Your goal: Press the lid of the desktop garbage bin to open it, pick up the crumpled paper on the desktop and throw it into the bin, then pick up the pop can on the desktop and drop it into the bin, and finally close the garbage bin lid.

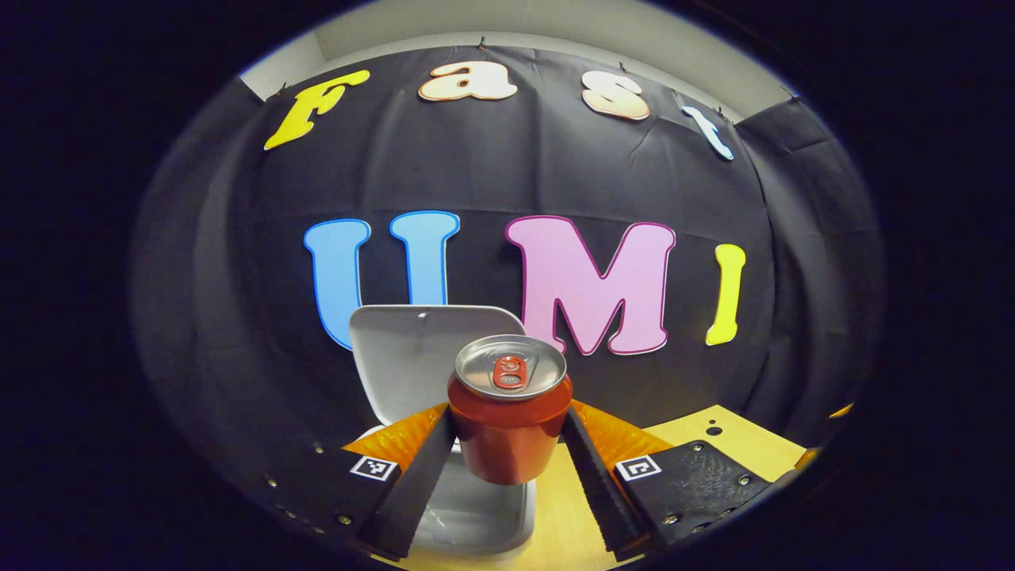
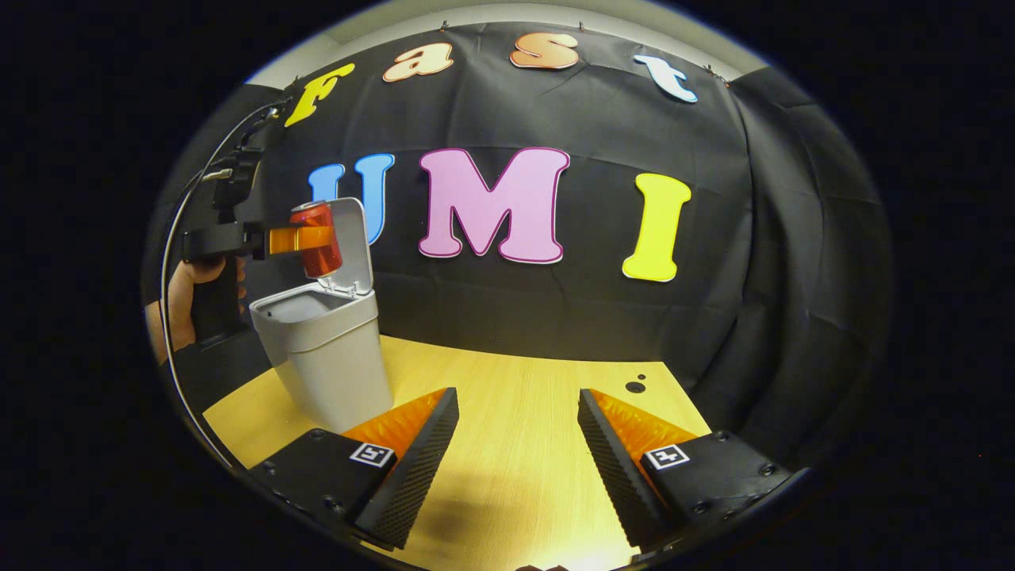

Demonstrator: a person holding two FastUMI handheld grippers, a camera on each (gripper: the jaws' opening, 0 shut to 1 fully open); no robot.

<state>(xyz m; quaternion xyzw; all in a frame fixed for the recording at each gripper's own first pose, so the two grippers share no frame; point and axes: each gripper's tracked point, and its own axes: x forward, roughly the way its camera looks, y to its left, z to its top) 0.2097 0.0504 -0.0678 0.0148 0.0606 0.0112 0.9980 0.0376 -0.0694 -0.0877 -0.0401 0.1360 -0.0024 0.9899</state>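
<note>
- My left gripper [image 1: 507, 444] is clamped on the pop can [image 1: 510, 416], one finger pressing each side of it; the can stands upright between them, its silver top and pull tab facing up.
- In the left gripper view the can hangs above the mouth of the garbage bin [image 1: 476, 515]; the bin's lid [image 1: 412, 357] stands raised behind the can.
- In the right gripper view the same can [image 2: 315, 238] is held in the air over the open bin [image 2: 325, 357], just in front of the upright lid [image 2: 353, 238]; a hand [image 2: 186, 305] grips the handle of that tool at the left edge.
- I see the inside of the bin as pale wall and shadow; I cannot tell what lies in it.
- My right gripper [image 2: 515, 452] is spread wide with nothing between its fingers, low over the wooden desktop [image 2: 515, 396], well apart from the bin.
</note>
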